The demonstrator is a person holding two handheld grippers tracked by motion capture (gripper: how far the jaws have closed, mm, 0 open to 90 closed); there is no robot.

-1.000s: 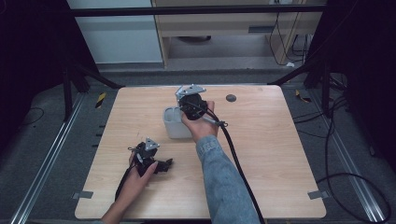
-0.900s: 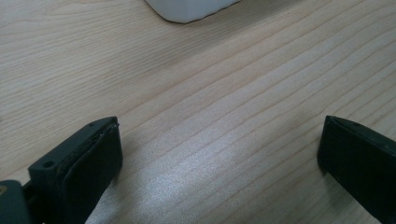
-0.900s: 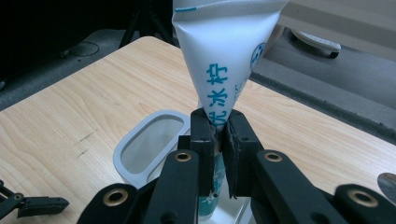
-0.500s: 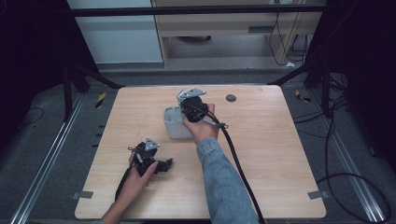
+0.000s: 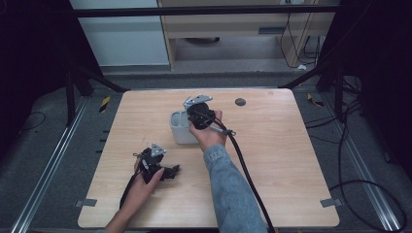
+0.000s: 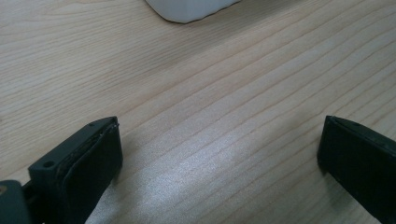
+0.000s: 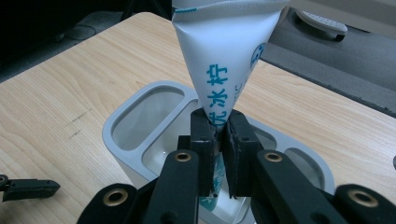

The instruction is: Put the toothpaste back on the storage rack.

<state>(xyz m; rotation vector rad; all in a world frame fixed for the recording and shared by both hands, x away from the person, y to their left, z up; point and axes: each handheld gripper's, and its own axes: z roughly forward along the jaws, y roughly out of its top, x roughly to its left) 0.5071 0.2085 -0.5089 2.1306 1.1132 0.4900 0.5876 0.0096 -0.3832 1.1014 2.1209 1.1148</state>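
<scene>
My right gripper [image 7: 219, 126] is shut on a white tube [image 7: 224, 56] with blue characters, gripping its narrow lower part. The wide crimped end points away from me. The tube's lower end reaches down into a compartment of the pale grey holder [image 7: 116, 126], which has several compartments. From above, the right gripper [image 5: 199, 112] hangs over the holder [image 5: 179, 128] near the table's middle. My left gripper [image 5: 167, 171] lies low on the wood nearer the person. In its own view the left gripper [image 6: 219, 149] is open, with bare table between the jaws and a corner of the holder [image 6: 187, 9] ahead.
A small dark round disc [image 5: 240, 102] lies on the wooden table [image 5: 282, 160] behind and right of the holder. The right gripper's black cable [image 5: 243, 165] trails back across the table beside a denim sleeve [image 5: 228, 194]. Metal rails and cables run around the table.
The right gripper with the tube has edged slightly toward the person over the holder. The left gripper has stayed put.
</scene>
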